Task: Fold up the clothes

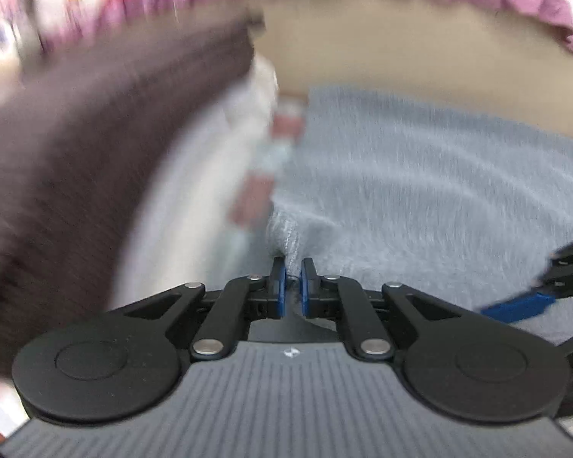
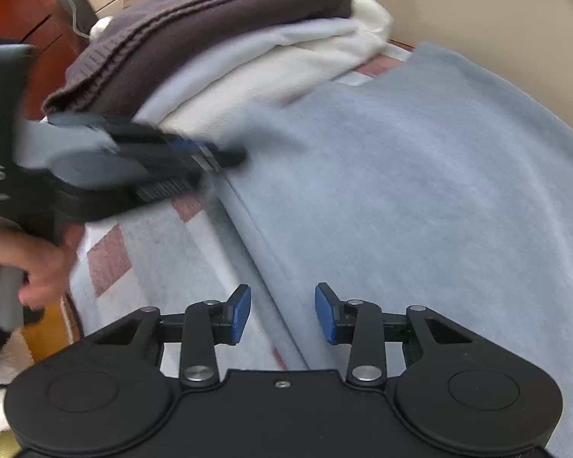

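Checked bedcover [image 2: 110,259] under soft grey-blue garment [image 2: 401,191], left claw [image 1: 293,286] pinching its hem, right claw [image 2: 282,315] agape, empty.

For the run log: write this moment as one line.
left tool: shut on grey-blue garment edge | right tool: open above hem | folded stack: beside

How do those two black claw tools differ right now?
The left gripper is shut, pinching a ridge of the grey-blue garment between its blue pads; the right gripper stands open with nothing pinched, hovering over that garment's edge. In the right wrist view the left gripper sits farther up the edge, nearer the folded stack. Both are black with blue pads.
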A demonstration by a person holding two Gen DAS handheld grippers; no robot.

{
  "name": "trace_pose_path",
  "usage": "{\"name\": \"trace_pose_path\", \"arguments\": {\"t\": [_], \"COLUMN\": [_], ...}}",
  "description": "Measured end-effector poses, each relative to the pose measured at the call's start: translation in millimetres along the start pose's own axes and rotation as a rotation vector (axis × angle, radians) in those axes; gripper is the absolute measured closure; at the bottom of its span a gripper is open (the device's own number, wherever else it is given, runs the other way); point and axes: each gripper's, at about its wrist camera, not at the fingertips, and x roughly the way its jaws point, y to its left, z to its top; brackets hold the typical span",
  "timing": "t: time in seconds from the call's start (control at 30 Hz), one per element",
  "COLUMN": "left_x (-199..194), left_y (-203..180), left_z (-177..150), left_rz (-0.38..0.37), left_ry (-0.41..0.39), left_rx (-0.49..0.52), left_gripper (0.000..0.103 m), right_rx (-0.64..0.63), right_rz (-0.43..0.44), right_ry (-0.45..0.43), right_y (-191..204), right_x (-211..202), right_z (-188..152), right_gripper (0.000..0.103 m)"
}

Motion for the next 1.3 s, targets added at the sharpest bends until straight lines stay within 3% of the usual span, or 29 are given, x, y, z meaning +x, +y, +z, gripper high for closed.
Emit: {"name": "trace_pose_path", "arguments": {"t": [0.03,0.1,0.17,0.23,0.27,0.33,0.4,0.5,0.6,0.63,0.77,0.9,1.0,1.03,1.1,1.17,1.2,1.23,1.27,1.3], "left_x": [-4,-3,6,14,18,21,11,-5,-19,-18,-10,-8,-9,-11,-14,-16,-17,-16,-17,-18], "left_y": [-3,-10,-17,-23,-26,-29,-24,-16,-1,2,4,2,1,-1,-6,-10,-10,-10,-11,-13], "left_z": [-1,-5,-13,-18,-21,-20,-12,2,11,11,-9,-26,-21,-20,-20,-23,-25,-28,-30,-32], "left_rz": [0.033,0.091,0.133,0.156,0.168,0.262,0.238,0.192,-0.124,-0.212,-0.411,-0.504,-0.429,-0.389,-0.326,-0.283,-0.276,-0.274,-0.278,-0.282], "left_ry": [-0.005,0.009,0.051,0.094,0.116,0.11,0.096,0.076,0.121,0.156,0.302,0.383,0.376,0.373,0.371,0.376,0.387,0.407,0.417,0.425], "left_rx": [0.031,0.101,0.16,0.21,0.234,0.282,0.236,0.158,-0.076,-0.151,-0.387,-0.538,-0.51,-0.475,-0.418,-0.378,-0.373,-0.375,-0.381,-0.387], "left_gripper": [0.095,0.095,0.095,0.093,0.085,0.076,0.073,0.059,0.059,0.059,0.059,0.059,0.059,0.059,0.059,0.059,0.059,0.059,0.059,0.058], "right_rx": [0.03,0.148,0.302,0.436,0.48,0.605,0.742,0.936,1.102,1.154,1.305,1.382,1.452,1.497,1.619,1.645,1.653,1.606,1.519,1.426], "right_rz": [-0.016,-0.069,-0.12,-0.243,-0.333,-0.483,-0.582,-0.607,-0.577,-0.544,-0.408,-0.32,-0.263,-0.214,-0.035,-0.021,-0.022,-0.077,-0.155,-0.233], "right_ry": [-0.005,-0.111,-0.247,-0.234,-0.208,-0.214,-0.244,-0.339,-0.457,-0.504,-0.66,-0.718,-0.793,-0.844,-0.938,-0.952,-0.956,-0.93,-0.894,-0.857], "right_y": [-6,-24,-44,-66,-75,-88,-99,-110,-129,-138,-165,-177,-185,-186,-192,-195,-196,-196,-193,-190], "right_x": [-17,-77,-140,-178,-192,-219,-242,-263,-271,-269,-255,-239,-226,-224,-212,-206,-204,-207,-212,-217], "right_z": [-5,-44,-98,-159,-188,-243,-295,-355,-395,-403,-424,-434,-440,-443,-448,-441,-437,-429,-418,-407], "right_gripper": [0.061,0.059,0.046,0.045,0.045,0.045,0.045,0.045,0.045,0.045,0.045,0.044,0.042,0.041,0.041,0.042,0.053,0.079,0.092,0.094]}}
